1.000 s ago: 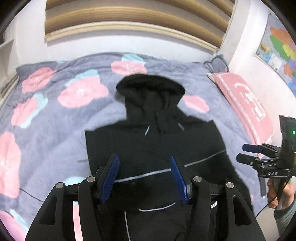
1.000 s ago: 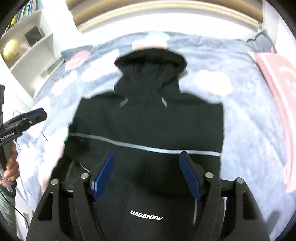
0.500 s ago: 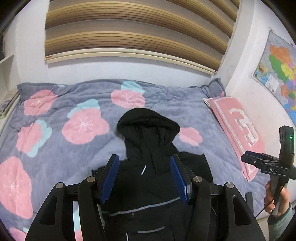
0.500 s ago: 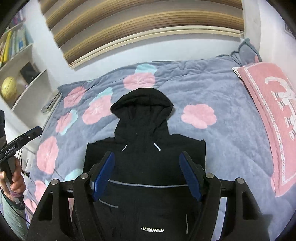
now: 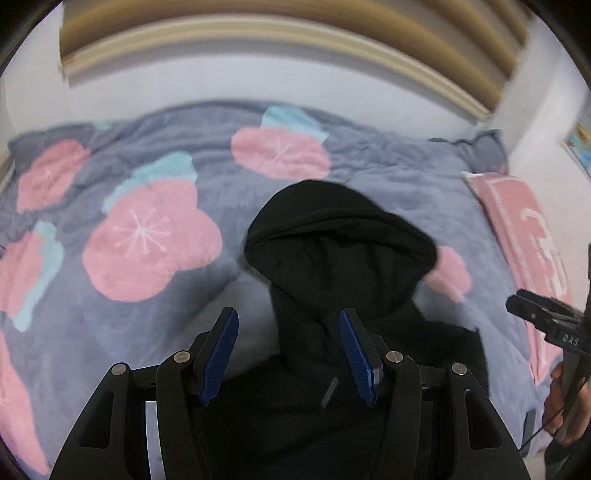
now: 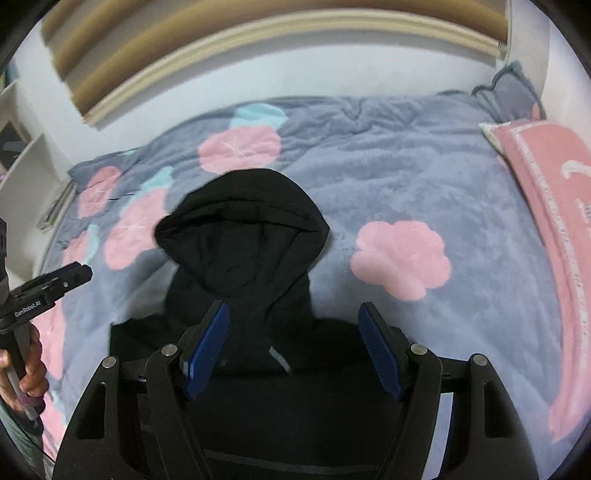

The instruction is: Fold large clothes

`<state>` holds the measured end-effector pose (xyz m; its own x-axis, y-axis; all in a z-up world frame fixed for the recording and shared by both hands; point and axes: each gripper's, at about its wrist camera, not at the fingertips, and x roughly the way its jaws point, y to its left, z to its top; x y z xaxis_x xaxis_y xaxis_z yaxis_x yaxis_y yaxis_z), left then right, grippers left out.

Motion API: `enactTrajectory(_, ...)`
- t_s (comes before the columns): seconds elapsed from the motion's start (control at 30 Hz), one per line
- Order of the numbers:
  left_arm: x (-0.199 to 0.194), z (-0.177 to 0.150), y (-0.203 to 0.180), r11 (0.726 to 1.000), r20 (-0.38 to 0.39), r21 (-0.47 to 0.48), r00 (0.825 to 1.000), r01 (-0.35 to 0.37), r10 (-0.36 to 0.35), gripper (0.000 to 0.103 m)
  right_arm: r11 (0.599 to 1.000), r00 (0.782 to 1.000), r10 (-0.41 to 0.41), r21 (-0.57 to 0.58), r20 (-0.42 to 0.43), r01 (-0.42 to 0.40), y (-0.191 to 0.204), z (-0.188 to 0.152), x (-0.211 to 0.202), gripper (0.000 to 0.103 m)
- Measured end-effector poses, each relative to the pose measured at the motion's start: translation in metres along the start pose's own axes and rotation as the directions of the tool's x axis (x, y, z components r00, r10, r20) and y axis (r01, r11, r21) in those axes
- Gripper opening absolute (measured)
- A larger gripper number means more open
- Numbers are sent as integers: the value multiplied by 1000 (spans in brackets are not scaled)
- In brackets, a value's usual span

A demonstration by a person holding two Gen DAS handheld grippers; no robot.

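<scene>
1. On the bed in front of me, a black hoodie [image 5: 343,280] lies on a grey-blue blanket [image 5: 184,306] patterned with pink flowers, its hood [image 6: 243,229] pointing away from me toward the white wall.
2. My left gripper [image 5: 288,354] hangs above the garment's left shoulder region, angled downward. Its blue pads [image 5: 221,354] stand moderately wide apart with nothing pinched between them; I see only the hoodie's neck and the blanket through the gap.
3. My right gripper [image 6: 291,350] hangs over the other side of the collar, also tilted down. Its blue pads [image 6: 380,350] are spread wide and hold nothing; the fabric lies below them, and I cannot tell whether the tips touch it.
4. From the left wrist view, the right tool shows at the right edge, gripped by a hand [image 5: 565,402].
5. From the right wrist view, the left tool shows at the left edge, gripped by the other hand [image 6: 26,362].
6. A pink pillow [image 6: 546,206] with white lettering lies along the right side of the bed, well apart from the hoodie.
7. A grey reflective tab [image 6: 279,358] shows near the hoodie's collar.
8. Wooden slats [image 5: 295,33] run across the wall above the bed's far edge.
9. Both views are somewhat blurred.
</scene>
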<state>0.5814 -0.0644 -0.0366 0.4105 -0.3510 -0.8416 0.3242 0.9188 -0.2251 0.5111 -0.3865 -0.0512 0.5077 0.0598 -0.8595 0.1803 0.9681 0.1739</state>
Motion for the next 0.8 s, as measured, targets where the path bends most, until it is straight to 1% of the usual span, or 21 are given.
enactTrajectory(0.1,49,13,15,998,-27,-64,1000,15,-16,58,1000,1000,3,13,-23,-3,-7,15,41,76)
enactTrajectory(0.2,84,21,22,996,-33,-92,999,6,-9,58,1000,999,-18,10,-41,19,-12,29,81,75)
enactTrajectory(0.23,98,25,24,995,-38,-100,999,-1,-3,58,1000,999,-29,5,-43,29,-13,33,91,75)
enactTrajectory(0.33,137,33,31,991,-64,-118,997,-60,52,58,999,997,-38,7,-67,38,-16,43,126,74)
enactTrajectory(0.4,160,37,36,986,-80,-136,993,-92,82,58,999,995,-33,16,-90,35,-18,52,151,64)
enactTrajectory(0.43,170,40,39,984,-79,-148,993,-101,91,58,1000,994,-22,18,-107,24,-19,55,164,52)
enactTrajectory(0.47,174,43,42,982,-75,-155,993,-107,96,58,1000,993,-19,16,-119,21,-19,57,172,36)
enactTrajectory(0.5,177,47,45,979,-65,-169,993,-113,103,50,999,992,-29,12,-125,31,-20,61,179,23)
enactTrajectory(0.53,173,53,53,978,-43,-200,998,-60,53,26,999,992,-34,19,-120,36,-23,64,180,12)
enactTrajectory(0.57,167,56,57,975,-31,-223,999,3,-10,17,999,995,-14,49,-96,19,-28,68,173,11)
enactTrajectory(0.6,155,59,61,966,1,-247,997,77,-79,14,997,999,7,76,-52,-3,-31,71,158,11)
enactTrajectory(0.63,134,60,60,961,48,-240,990,139,-131,14,997,1000,12,79,-12,-11,-31,72,144,11)
enactTrajectory(0.67,113,60,58,959,89,-212,981,187,-172,15,999,999,0,52,37,-2,-26,70,126,11)
enactTrajectory(0.7,98,58,56,959,115,-189,974,212,-193,17,1000,997,-14,16,82,13,-18,65,111,11)
enactTrajectory(0.73,89,56,55,960,123,-173,972,221,-202,17,1000,995,-17,-6,103,17,-13,60,104,10)
enactTrajectory(0.77,88,53,54,962,118,-164,972,220,-202,17,999,994,-20,-25,108,23,-10,54,101,10)
enactTrajectory(0.8,92,48,55,967,97,-155,977,201,-188,18,999,995,-28,-37,94,31,-9,50,105,10)
